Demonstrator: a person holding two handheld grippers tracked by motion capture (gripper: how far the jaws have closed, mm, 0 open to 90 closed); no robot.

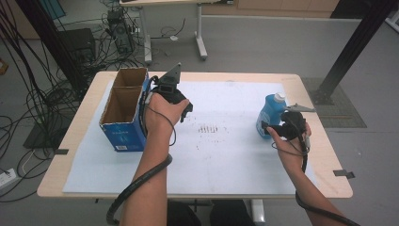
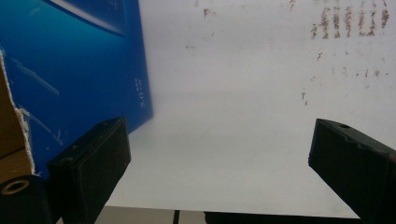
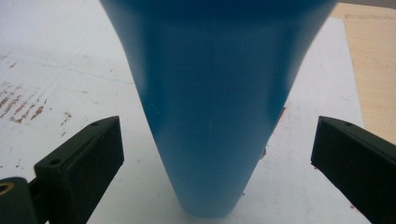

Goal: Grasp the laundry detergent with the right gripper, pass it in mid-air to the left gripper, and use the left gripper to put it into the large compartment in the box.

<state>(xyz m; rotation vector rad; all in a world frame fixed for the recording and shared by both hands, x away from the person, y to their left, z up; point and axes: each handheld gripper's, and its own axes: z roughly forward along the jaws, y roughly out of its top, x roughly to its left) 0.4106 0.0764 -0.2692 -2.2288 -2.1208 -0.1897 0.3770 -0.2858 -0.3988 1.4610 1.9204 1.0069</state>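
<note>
A blue bottle (image 1: pixel 270 109) with a white cap stands upright at the right of the white sheet (image 1: pixel 226 150). My right gripper (image 1: pixel 269 126) is just in front of it and open. In the right gripper view the bottle's body (image 3: pixel 210 93) stands between the two jaws, and neither jaw touches it. An open blue cardboard box (image 1: pixel 123 134) stands at the left of the table. My left gripper (image 1: pixel 186 107) hovers beside the box's right side, open and holding nothing. The left gripper view has the box's blue wall (image 2: pixel 74 70) at the left above the bare sheet (image 2: pixel 233 107).
Brown specks (image 1: pixel 209 128) mark the middle of the sheet. The wooden table edge (image 1: pixel 324 155) lies right of the bottle. Cables and a black stand (image 1: pixel 61 52) crowd the floor beyond the left end, and a black post (image 1: pixel 353 47) rises at the far right.
</note>
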